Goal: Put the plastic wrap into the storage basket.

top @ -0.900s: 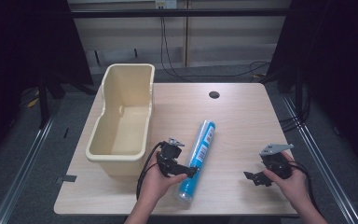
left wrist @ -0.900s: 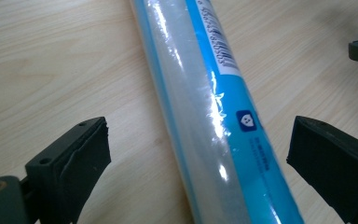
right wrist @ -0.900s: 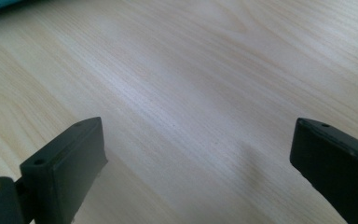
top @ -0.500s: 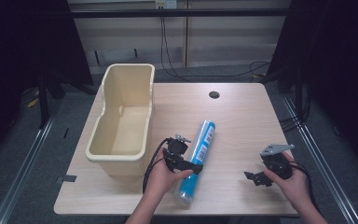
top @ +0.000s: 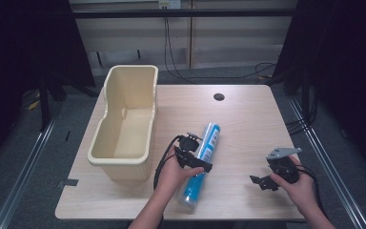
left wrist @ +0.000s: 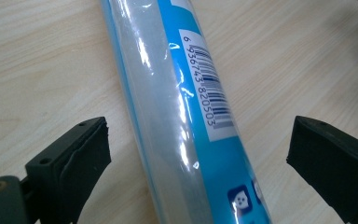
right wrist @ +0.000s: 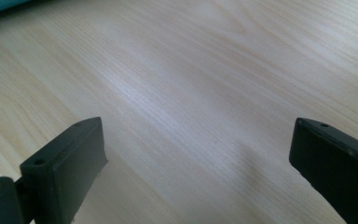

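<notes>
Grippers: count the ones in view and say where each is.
2. The left gripper is open over the blue tube near the table's middle front. The right gripper is open above bare wood at the front right.

Blue tube's [left wrist: 186, 116] ends beyond frame edges

Only readable thing here is the barcode on the blue tube [left wrist: 186, 116]: it sits on a white label [left wrist: 207, 88] running along the tube's side, and the digits next to the bars read 6 936743 820503. Lower down the tube there's a small white square icon [left wrist: 239, 199], but I can't make out what it shows.
</notes>
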`<state>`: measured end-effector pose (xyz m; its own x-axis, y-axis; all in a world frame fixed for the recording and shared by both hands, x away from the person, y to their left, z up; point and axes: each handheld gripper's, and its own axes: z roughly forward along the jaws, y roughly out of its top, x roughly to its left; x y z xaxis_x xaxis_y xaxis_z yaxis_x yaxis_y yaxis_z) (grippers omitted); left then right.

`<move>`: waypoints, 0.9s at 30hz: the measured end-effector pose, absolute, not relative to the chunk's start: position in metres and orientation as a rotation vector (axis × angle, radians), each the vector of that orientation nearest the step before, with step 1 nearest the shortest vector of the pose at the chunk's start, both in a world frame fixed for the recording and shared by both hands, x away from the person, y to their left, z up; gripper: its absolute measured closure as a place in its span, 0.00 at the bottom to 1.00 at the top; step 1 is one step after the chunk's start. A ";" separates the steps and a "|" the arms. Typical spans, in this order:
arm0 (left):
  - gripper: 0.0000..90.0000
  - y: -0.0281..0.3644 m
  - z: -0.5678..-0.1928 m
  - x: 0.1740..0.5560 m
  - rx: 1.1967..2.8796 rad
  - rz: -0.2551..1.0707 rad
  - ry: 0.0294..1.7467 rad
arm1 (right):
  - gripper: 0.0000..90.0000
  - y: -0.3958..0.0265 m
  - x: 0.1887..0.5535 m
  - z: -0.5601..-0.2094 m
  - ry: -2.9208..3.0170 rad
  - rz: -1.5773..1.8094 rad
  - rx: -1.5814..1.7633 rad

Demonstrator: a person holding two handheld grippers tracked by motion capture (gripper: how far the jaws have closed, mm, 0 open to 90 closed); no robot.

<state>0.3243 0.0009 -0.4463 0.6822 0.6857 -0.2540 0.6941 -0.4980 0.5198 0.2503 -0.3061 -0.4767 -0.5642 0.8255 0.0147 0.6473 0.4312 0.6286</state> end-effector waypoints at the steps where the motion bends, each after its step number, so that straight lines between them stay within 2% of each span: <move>1: 0.06 0.000 -0.447 0.326 2.298 -0.015 1.064 | 0.04 -0.306 0.250 -0.477 2.386 0.854 1.276; 17: 0.08 -0.009 -0.458 0.340 2.389 -0.035 1.122 | 0.04 -0.308 0.248 -0.474 2.372 0.863 1.290; 27: 0.12 -0.010 -0.459 0.340 2.390 -0.019 1.141 | 0.04 -0.308 0.248 -0.473 2.361 0.880 1.295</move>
<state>0.3401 -0.0101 -0.4591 0.6507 0.7279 -0.2165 0.7348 -0.5315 0.4214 0.2480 -0.3081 -0.4726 -0.5449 0.8382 0.0238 0.6495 0.4039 0.6443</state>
